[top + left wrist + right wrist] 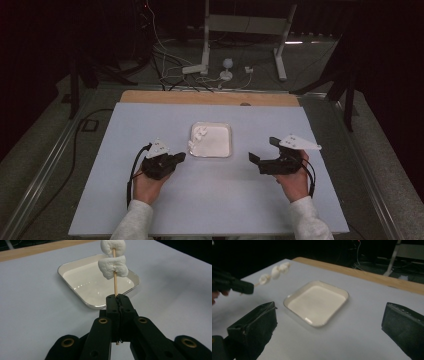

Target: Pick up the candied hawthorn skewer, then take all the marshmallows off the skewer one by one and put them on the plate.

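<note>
Marshmallows (pixel 113 265) on a wooden skewer (pixel 115 286), clamped in the left hand-held gripper (pixel 117 300) above the near edge of the white tray (pixel 75 277). Right hand-held gripper (pixel 265 150), jaws wide apart, holds nothing, beside the tray over the tabletop (pixel 225 195).

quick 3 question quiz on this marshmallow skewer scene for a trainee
1. True or false: the left gripper is shut on the skewer.
2. How many marshmallows sit on the skewer in the right gripper view?
3. The tray is: A) full of marshmallows B) empty C) upside down.

Key
1. True: the jaws pinch its lower end.
2. Three.
3. B. The right gripper stands open, holding nothing, beside the tray.
</note>
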`<state>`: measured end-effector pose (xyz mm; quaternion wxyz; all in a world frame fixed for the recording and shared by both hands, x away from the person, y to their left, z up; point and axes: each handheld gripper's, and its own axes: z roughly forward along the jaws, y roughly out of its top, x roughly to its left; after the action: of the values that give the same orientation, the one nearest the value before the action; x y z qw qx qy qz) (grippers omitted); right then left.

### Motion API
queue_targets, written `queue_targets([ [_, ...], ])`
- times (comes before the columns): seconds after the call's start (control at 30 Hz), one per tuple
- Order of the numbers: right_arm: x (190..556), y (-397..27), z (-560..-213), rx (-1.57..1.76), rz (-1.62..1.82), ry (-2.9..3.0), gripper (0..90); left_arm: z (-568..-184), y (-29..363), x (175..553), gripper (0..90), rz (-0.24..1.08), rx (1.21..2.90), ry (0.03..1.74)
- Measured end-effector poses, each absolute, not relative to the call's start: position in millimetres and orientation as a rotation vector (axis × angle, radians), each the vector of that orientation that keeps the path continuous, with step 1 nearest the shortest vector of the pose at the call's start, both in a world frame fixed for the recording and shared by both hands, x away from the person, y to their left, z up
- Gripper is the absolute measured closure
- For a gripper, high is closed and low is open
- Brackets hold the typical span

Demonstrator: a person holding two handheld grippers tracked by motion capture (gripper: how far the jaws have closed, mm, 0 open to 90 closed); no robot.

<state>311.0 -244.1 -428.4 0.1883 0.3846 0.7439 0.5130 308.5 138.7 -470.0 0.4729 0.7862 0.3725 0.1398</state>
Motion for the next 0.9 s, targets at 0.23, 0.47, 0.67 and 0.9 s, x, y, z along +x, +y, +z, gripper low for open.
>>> queue_targets([
  [0.23,331.8,-218.3,-411.9,1.033,1.465,2.121,0.1,-468.6,138.5,307.1,90.0,0.348,1.898,0.886],
  [0.47,348.9,-198.4,-409.2,1.076,1.535,2.143,0.1,-466.5,136.1,304.8,90.0,0.36,1.891,0.868],
  [0.67,364.2,-184.9,-412.4,1.152,1.635,2.194,13.7,-465.0,133.8,303.3,90.0,0.366,1.884,0.857],
  [0.9,374.8,-166.1,-418.1,1.206,1.775,2.25,46.2,-462.8,126.8,300.4,90.0,0.363,1.883,0.821],
])
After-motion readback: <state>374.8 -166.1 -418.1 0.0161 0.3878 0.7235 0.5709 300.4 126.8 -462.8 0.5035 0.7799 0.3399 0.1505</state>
